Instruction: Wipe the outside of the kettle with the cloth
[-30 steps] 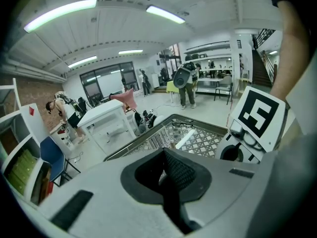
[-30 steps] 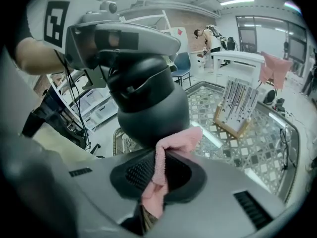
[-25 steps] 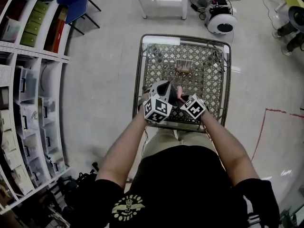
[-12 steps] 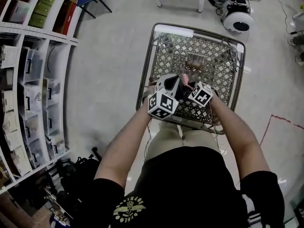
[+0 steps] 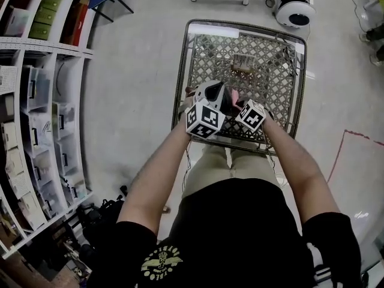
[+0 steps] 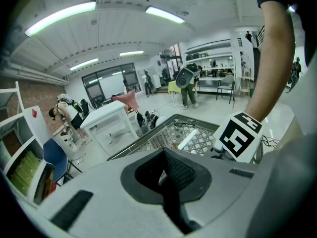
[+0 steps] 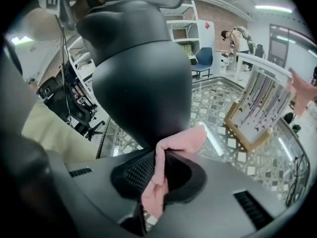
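We clamp the kettle aloft in left gripper so right gripper, pinching cloth, wipes it at 12 o'clock.

1. Shopping cart: a wire-mesh basket directly below and ahead of the left gripper and the right gripper that I hold.
2. Wooden-framed rack: lies flat on the cart's mesh bottom, ahead and to the right of my right gripper.
3. Floor: pale and glossy, and carries the cart.
4. Shelving: stands on the floor, well to the left of my left gripper.
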A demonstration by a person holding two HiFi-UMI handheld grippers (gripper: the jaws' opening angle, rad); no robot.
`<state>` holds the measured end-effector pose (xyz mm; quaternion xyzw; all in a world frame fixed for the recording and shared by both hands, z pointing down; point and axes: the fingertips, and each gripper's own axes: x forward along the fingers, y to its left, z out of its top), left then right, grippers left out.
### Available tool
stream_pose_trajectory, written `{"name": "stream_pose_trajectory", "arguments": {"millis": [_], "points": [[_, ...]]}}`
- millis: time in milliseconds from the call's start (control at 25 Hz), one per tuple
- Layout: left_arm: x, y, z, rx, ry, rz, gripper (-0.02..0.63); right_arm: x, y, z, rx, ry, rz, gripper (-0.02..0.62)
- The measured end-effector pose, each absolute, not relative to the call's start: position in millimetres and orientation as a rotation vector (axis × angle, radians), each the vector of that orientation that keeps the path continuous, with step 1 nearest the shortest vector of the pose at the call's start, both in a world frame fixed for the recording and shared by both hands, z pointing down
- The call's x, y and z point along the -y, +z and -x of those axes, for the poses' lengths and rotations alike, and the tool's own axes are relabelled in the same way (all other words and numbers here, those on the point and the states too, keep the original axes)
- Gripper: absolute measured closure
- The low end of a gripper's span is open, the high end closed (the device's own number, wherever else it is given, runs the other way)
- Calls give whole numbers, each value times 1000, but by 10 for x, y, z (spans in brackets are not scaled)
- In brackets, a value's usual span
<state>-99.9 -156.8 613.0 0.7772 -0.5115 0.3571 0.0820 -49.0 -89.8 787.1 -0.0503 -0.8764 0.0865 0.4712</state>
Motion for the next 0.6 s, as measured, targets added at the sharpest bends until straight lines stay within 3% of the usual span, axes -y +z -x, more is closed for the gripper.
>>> {"name": "stream_pose_trajectory", "arguments": {"millis": [600], "points": [[1556,6174,940,1474,1061,-2364,611,-57,7769,857,2194,329,96,555]]}}
